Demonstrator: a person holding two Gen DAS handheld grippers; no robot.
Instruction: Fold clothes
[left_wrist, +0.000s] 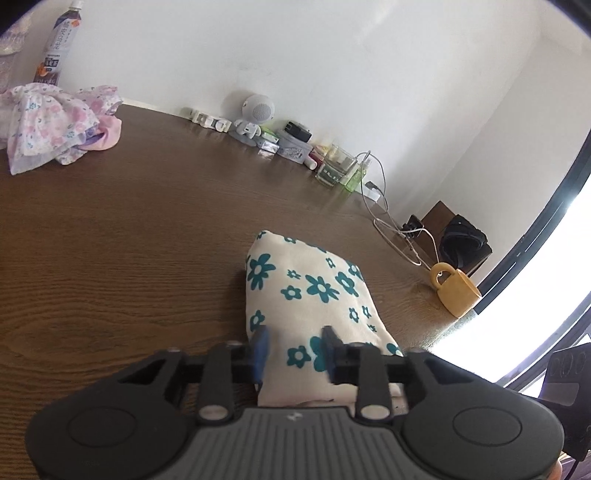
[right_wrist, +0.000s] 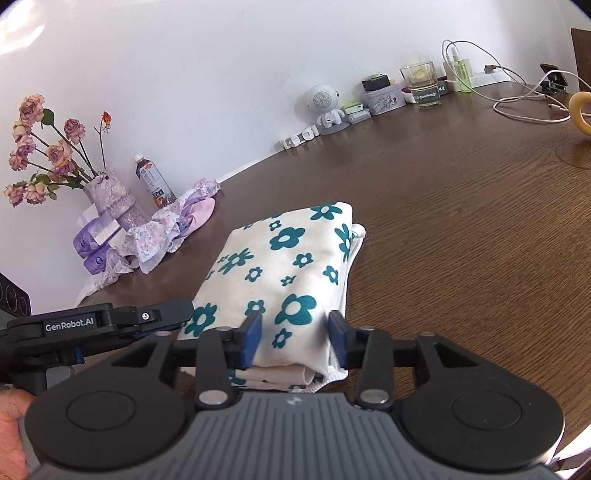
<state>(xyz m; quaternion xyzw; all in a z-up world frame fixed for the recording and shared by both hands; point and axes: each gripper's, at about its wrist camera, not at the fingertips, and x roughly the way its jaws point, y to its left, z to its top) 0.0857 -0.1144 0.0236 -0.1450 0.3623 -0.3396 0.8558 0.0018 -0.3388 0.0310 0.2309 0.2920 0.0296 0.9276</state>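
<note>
A folded cream cloth with teal flowers (left_wrist: 314, 291) (right_wrist: 280, 266) lies on the brown wooden table (left_wrist: 110, 240). My left gripper (left_wrist: 295, 347) is over the cloth's near end, its blue-padded fingers apart and the fabric showing flat between them. My right gripper (right_wrist: 293, 339) is over the near end from the other side, also open, with the folded layers stacked below its fingers. In the right wrist view the left gripper (right_wrist: 173, 312) shows side-on at the cloth's left edge. Neither gripper visibly pinches the fabric.
A rumpled pile of pink floral clothes (left_wrist: 55, 125) (right_wrist: 166, 232) lies by the wall, beside a drink bottle (right_wrist: 153, 182), a vase of dried roses (right_wrist: 110, 195) and purple tissue packs (right_wrist: 96, 236). A yellow mug (left_wrist: 458, 291), cables (left_wrist: 388, 221), a glass (right_wrist: 423, 85) and a small robot figure (right_wrist: 325, 107) line the far edge.
</note>
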